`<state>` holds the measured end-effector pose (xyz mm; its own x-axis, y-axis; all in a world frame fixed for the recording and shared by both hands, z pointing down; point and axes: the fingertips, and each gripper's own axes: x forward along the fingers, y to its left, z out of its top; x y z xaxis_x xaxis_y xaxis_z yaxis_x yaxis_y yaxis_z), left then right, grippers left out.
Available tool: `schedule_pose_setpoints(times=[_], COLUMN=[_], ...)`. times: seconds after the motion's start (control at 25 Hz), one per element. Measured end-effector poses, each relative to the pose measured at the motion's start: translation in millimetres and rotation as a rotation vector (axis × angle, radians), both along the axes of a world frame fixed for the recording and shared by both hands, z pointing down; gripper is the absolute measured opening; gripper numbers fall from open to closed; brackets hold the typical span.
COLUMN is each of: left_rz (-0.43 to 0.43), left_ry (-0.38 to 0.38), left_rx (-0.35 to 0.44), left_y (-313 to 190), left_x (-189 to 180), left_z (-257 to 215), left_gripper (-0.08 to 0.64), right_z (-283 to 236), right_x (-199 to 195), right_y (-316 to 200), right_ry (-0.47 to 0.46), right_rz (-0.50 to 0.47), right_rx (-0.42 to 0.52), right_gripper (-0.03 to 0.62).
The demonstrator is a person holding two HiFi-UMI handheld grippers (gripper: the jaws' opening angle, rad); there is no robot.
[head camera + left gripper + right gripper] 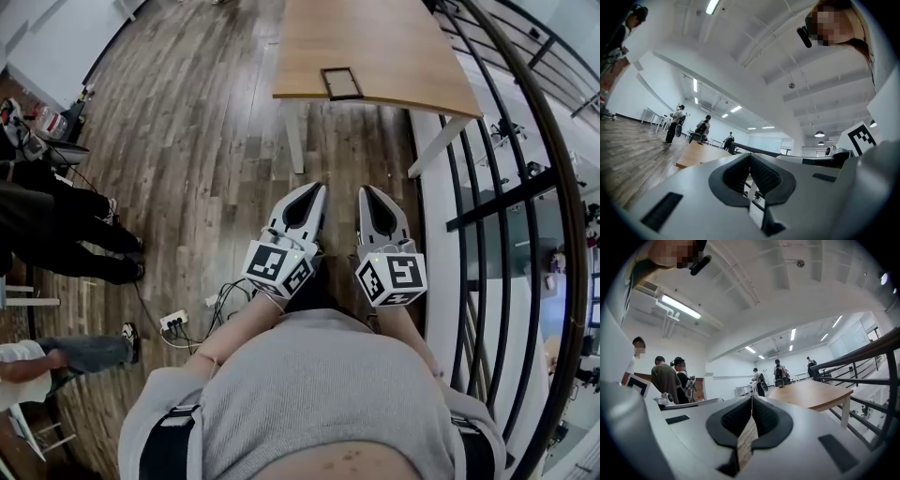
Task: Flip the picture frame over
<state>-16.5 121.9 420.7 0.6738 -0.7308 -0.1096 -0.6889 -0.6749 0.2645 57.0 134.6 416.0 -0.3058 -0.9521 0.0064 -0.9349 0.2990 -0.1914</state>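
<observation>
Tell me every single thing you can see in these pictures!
Dark rectangular picture frame: one, dark, flat on the table by its near edge.
Light wooden table with white legs: one, tan, ahead of the person.
Black metal railing: one, black, right side.
White power strip: one, white, on the floor with cables.
Brown wooden plank floor: one, brown, underneath everything.
Bystanders: at least two, dark clothes, left edge.
Left gripper: one, grey, shut, empty.
Right gripper: one, grey, shut, empty.

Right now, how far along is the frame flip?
Nothing looks done: the picture frame lies flat at the edge of the table, untouched. In hand: nothing; left claw and right claw are shut, empty, short of it. Left: approach, grip, flip.
</observation>
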Motion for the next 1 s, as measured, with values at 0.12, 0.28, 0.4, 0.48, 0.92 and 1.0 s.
schedule_pose_setpoints(times=[0.12, 0.28, 0.4, 0.48, 0.92, 1.0], left_rz=[-0.006, -0.004, 0.006, 0.015, 0.078, 0.085], left_ry=[0.003, 0.004, 0.000, 0.000, -0.021, -0.020], left_rx=[0.010, 0.018, 0.023, 0.016, 0.050, 0.047], left_y=[-23.1, -60.6, -100.7, -131.8, -287.0, -306.4], left_x=[-1.0, -0.3, 2.2, 5.0, 7.4, 7.3], left_z=[0.6, 0.4, 2.4, 4.8, -9.8, -7.2], left_gripper=[0.006, 0.006, 0.006, 0.006, 0.006, 0.006], right_z=[0.1, -3.3, -2.9, -0.7, -20.5, -18.8], right_x=[-0.7, -4.2, -8.7, -8.1, -6.7, -7.8], right_y=[-21.1, -58.9, -98.4, -128.4, -284.7, -301.6], right_ry=[0.010, 0.020, 0.046, 0.055, 0.037, 0.030], right_rz=[-0.003, -0.006, -0.011, -0.005, 0.055, 0.064], right_rx=[0.009, 0.017, 0.023, 0.016, 0.052, 0.053], right_gripper=[0.017, 0.017, 0.017, 0.017, 0.017, 0.017])
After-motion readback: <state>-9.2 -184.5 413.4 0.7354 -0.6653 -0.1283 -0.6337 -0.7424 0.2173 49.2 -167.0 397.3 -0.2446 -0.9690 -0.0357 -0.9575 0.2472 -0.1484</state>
